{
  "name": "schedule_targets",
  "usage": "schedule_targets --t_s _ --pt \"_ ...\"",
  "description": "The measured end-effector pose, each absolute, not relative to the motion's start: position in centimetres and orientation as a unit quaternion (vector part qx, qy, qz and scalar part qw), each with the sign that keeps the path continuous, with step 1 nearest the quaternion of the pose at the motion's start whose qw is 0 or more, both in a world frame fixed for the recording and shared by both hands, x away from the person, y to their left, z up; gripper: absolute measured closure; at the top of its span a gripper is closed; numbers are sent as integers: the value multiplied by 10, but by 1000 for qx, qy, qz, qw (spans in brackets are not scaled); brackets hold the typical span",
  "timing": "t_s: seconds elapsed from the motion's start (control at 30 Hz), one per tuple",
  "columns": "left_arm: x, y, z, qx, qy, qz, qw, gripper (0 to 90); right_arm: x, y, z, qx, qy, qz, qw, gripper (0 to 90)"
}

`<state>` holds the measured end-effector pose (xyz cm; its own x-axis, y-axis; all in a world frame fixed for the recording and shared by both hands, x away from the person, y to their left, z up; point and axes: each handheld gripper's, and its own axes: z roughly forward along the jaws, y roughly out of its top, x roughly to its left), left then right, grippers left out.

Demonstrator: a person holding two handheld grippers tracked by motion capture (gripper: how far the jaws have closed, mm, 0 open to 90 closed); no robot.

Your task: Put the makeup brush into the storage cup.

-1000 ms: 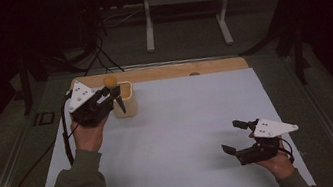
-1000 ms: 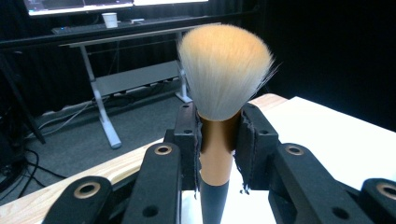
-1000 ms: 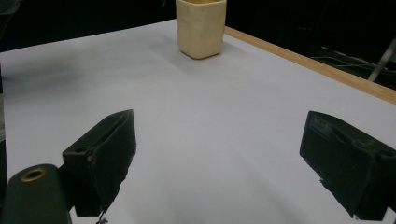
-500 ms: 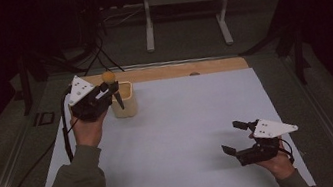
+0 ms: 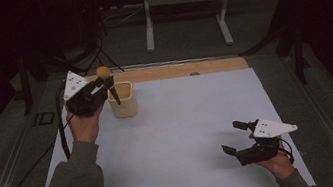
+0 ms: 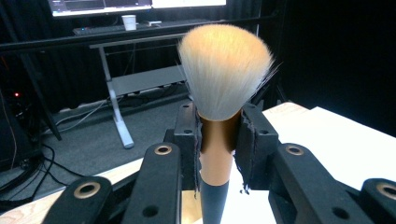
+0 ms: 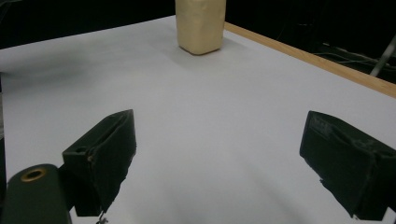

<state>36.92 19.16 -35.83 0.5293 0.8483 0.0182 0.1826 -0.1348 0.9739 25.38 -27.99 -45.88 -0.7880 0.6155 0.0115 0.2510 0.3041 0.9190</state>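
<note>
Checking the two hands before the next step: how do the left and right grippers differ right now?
The left gripper is shut on a makeup brush with tan bristles and a copper-and-black handle; the right gripper is open and holds nothing. The left is raised beside the cream plastic cup at the far side; the right sits low over the white mat near the person. Both have black fingers.

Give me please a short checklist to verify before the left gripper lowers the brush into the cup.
1. Grip: left gripper is shut on the copper ferrule of the brush: ok.
2. Brush direction: handle down, bristles up: ok.
3. Cup upright, with open mouth: ok.
4. Handle tip over the cup mouth: seems so in the high view; exact alignment cannot tell.
5. Right gripper open, holding nothing, far from the cup: ok.
6. Cup inside free: cannot tell.
</note>
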Motion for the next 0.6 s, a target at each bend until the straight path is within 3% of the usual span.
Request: schedule_targets --t_s 0.6 --pt "381 196 -354 676 391 315 540 729 253 -280 -458 275 788 522 174 106"
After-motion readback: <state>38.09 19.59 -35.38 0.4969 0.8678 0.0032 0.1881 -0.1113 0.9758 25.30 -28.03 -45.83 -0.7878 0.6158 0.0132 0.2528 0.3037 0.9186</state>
